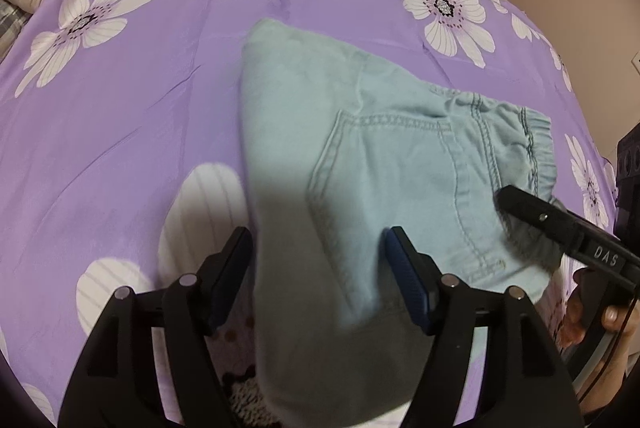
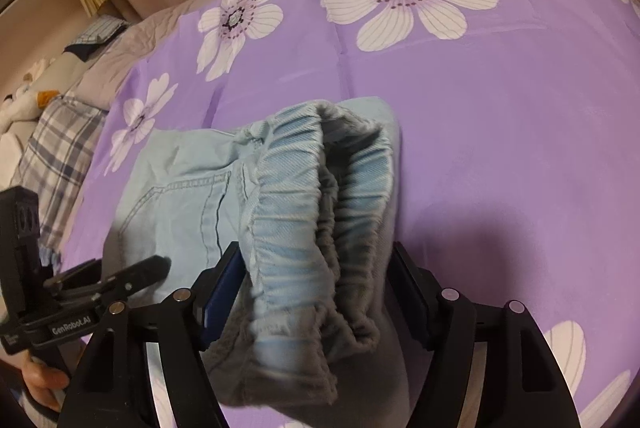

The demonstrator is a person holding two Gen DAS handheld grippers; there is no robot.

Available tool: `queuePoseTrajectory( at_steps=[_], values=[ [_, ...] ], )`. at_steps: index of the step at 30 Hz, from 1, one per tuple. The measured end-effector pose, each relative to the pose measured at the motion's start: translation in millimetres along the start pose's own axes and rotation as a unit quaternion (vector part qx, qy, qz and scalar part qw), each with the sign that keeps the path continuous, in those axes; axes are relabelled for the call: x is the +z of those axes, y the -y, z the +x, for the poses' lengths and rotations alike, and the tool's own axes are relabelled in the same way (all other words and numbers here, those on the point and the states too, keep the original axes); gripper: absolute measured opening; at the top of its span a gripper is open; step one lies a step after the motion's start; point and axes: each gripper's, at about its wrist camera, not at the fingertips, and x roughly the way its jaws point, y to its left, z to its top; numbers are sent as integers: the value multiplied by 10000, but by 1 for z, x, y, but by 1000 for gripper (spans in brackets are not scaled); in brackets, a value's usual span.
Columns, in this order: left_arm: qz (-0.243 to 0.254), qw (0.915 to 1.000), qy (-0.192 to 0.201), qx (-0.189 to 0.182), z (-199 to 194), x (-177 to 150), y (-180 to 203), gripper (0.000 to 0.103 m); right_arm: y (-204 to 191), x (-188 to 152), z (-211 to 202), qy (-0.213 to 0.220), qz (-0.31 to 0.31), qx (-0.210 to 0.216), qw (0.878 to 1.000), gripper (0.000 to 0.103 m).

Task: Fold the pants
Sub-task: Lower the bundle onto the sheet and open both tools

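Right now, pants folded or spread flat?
Folded: the pants form a compact stacked bundle on the bedsheet, elastic waistband doubled over.

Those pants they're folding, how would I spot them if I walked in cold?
Start with the purple bedspread printed with big white flowers. Near its middle lies a small bundle of pale blue denim, the pants, folded over with a stitched back pocket on top. The gathered elastic waistband at one end sets them apart: they are the only plain, unpatterned cloth on the spread.
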Motion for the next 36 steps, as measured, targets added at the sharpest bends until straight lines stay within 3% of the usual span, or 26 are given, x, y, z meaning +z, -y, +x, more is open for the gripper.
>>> queuePoseTrajectory(
  at_steps=[13, 21, 32, 36],
  values=[
    [-131, 9999, -47, -92, -20, -32, -11, 72, 7, -24, -21, -144, 93, -2, 9999, 72],
    [-73, 9999, 22, 65, -16, -34, -8, 76, 7, -31, -14, -39, -46, -51, 10000, 75],
    [-127, 9999, 74, -10, -21, -43, -13, 77, -3, -36, -27, -56, -284, -335, 9990, 75],
    [-72, 9999, 105, 48, -20, -43, -11, 79, 4, -39, -20, -67, -121, -245, 9996, 78]
  ],
)
